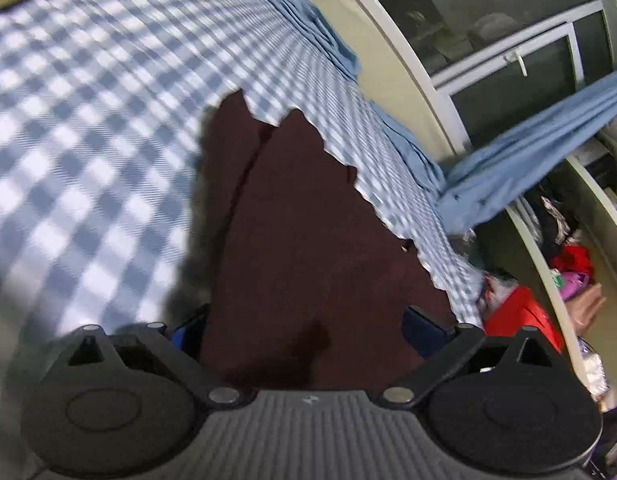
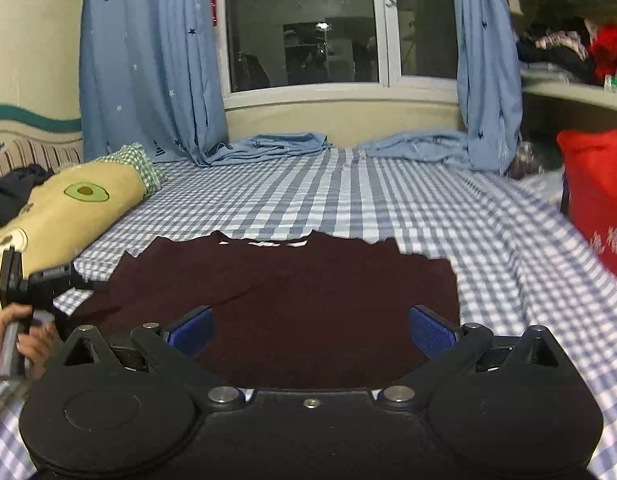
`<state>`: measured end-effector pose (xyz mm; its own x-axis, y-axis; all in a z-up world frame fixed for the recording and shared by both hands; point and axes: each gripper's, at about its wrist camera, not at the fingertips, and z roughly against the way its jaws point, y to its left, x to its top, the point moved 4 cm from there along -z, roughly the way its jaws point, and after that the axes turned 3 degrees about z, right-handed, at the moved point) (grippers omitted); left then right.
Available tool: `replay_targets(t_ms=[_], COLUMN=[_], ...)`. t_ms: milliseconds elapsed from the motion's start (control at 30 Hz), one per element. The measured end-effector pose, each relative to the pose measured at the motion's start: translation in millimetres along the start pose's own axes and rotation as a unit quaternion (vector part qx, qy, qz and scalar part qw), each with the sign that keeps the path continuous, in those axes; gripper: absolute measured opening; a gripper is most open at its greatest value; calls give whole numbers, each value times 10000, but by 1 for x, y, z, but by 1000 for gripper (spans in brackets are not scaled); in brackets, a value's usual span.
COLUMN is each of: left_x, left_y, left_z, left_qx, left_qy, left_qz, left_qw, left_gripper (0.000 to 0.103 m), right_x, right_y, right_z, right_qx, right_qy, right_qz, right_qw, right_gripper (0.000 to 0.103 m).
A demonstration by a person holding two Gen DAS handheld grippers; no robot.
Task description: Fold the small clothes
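Maroon fabric fills the middle of the left wrist view: the dark garment (image 1: 308, 240) lies spread on the bed (image 1: 88, 120), whose sheet is a blue-and-white check, and it runs from the gripper up to two pointed ends near the centre of the picture. The left gripper (image 1: 304, 324) sits low over the cloth with its jaws wide apart, the blue pads (image 1: 422, 326) showing on either side of the garment and nothing pinched between them. Along the far edge of the bed a blue curtain (image 1: 528, 168) bunches against a pale wall, with a dark window (image 1: 508, 40) beyond it, and at the right a red item (image 1: 520, 312) lies beside shelves holding mixed clothes; this view is blurred, so finer detail is hard to read. From the right wrist view the same garment (image 2: 284, 292) lies flat across the near part of the checked bed (image 2: 388, 200), its neckline away from the camera and a sleeve reaching out to the left. The right gripper (image 2: 310, 332) hovers over its near hem, jaws wide, blue pads (image 2: 432, 332) apart above the cloth and gripping nothing. At the left edge a hand (image 2: 12, 340) holds the other gripper's handle just beside the sleeve. A yellow avocado-print pillow (image 2: 72, 208) rests at the left of the bed, star-dotted blue curtains (image 2: 148, 60) frame the dark window (image 2: 304, 28), and a red bag (image 2: 596, 200) stands at the right
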<state>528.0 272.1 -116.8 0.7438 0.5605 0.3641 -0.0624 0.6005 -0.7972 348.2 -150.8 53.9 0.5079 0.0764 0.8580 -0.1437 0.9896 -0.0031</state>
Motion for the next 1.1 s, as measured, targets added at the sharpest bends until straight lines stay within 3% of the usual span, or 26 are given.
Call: replay_targets(t_ms=[67, 133, 167, 200, 400, 600, 667, 733, 900, 967, 1100], left_x=[7, 12, 12, 11, 4, -2, -7, -18, -66, -96, -170], left_y=[-1, -1, 0, -1, -37, -154, -204, -255, -359, -385, -398], left_z=[-11, -22, -26, -28, -21, -19, -28, -47, -124, -163, -251], left_qx=[-110, 27, 243, 514, 822, 883, 1089, 1371, 1569, 1627, 2061], left_qy=[131, 266, 328, 352, 91, -211, -273, -333, -41, 99, 836], left_qz=[4, 106, 130, 85, -343, -1206, -1594, -2103, -2876, -3061, -3470], left_qw=[9999, 9996, 9991, 9980, 9960, 9885, 9808, 9674, 9448, 9380, 9111], left_gripper=[97, 73, 40, 19, 12, 11, 11, 11, 12, 12, 12], right_x=[3, 7, 8, 9, 3, -15, -23, -33, -57, -66, -87], right_y=[1, 0, -1, -1, -11, -31, -42, -57, -95, -112, -155], right_z=[-1, -3, -4, -6, -9, -9, -5, -1, 17, 27, 51], right_qx=[-34, -24, -27, -35, -26, 76, 60, 53, -51, -105, -277], right_qy=[-46, -71, -71, -68, -39, 51, 36, 49, 8, -20, -53], right_qz=[44, -17, -42, -67, -157, -421, -515, -695, -835, -900, -1218], right_qw=[10000, 10000, 10000, 9999, 9999, 9991, 9986, 9976, 9965, 9959, 9922], right_gripper=[102, 102, 102, 103, 102, 102, 102, 103, 102, 102, 103])
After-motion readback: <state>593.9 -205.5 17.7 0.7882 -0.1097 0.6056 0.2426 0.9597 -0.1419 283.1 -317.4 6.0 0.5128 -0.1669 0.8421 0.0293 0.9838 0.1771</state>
